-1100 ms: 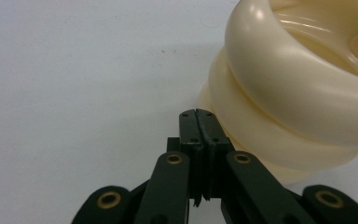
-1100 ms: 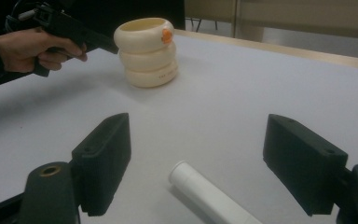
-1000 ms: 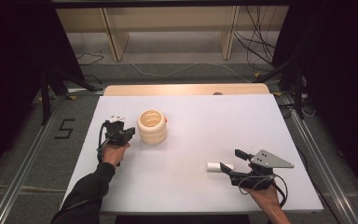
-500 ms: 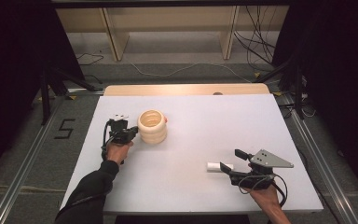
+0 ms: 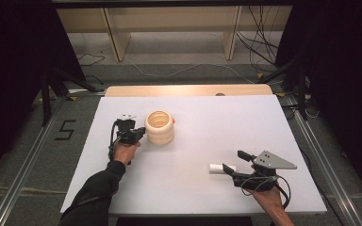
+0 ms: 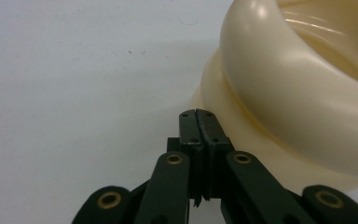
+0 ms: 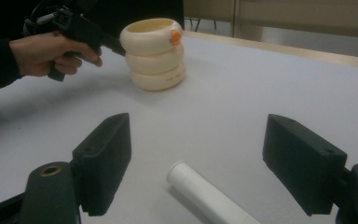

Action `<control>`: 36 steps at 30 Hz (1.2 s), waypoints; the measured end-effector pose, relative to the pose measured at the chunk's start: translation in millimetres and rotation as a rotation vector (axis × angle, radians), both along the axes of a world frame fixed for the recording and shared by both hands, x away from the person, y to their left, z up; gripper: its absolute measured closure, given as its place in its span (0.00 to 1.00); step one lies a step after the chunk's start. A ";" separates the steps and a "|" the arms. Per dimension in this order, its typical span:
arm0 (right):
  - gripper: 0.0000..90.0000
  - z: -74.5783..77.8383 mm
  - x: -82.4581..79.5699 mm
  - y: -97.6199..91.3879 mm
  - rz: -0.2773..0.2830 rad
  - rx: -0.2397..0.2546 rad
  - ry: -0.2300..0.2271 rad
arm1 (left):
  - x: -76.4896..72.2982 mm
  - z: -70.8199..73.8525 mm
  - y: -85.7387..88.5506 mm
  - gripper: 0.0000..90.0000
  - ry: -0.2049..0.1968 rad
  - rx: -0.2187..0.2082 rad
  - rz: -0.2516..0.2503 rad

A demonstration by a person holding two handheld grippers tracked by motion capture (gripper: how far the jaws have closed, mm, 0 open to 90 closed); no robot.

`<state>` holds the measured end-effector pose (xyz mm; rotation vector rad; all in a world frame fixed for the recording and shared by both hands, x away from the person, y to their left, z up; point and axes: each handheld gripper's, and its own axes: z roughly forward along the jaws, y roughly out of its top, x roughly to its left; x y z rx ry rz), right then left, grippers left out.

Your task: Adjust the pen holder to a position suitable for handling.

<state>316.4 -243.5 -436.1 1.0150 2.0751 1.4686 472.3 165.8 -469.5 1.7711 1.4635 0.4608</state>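
While my right gripper (image 7: pixel 200 168) rests low at the near right of the white bench (image 5: pixel 202 197), its jaws stand wide apart with a small white plastic cylinder (image 7: pixel 205 196) lying on the surface between them, not yet pinched. From the high view the same tube (image 5: pixel 216 168) sits just ahead of those jaws, so I judge the pick-up on this side is lined up but still to be made.

Farther out on the left, my left gripper (image 5: pixel 139 133) has its jaws pressed flat together with nothing between them. Their tips sit against, or just beside, the lower flank of the cream-coloured stack of three glossy plastic rings (image 6: pixel 298 93); I cannot tell for certain whether they touch. The stack (image 5: pixel 160 127) stands upright near the middle-left of the bench, and a small orange spot (image 7: pixel 175 36) shows near its top rim.

As I read it, the work is early: the stack is being steadied or nudged, the tube is ungrasped, and nothing has yet gone into the rings.
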 end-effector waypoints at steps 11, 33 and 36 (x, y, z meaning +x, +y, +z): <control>0.27 -1.0 1.6 -1.0 -0.002 0.000 0.006 | 1.4 -1.4 -24.4 0.99 0.025 -0.027 -0.047; 0.27 -1.3 1.8 -1.5 0.006 -0.003 0.005 | 5.4 -3.7 -60.9 0.99 0.024 -0.034 -0.114; 0.27 -1.4 1.9 -1.6 0.007 -0.004 0.006 | 5.3 -4.1 -65.0 0.99 0.020 -0.037 -0.120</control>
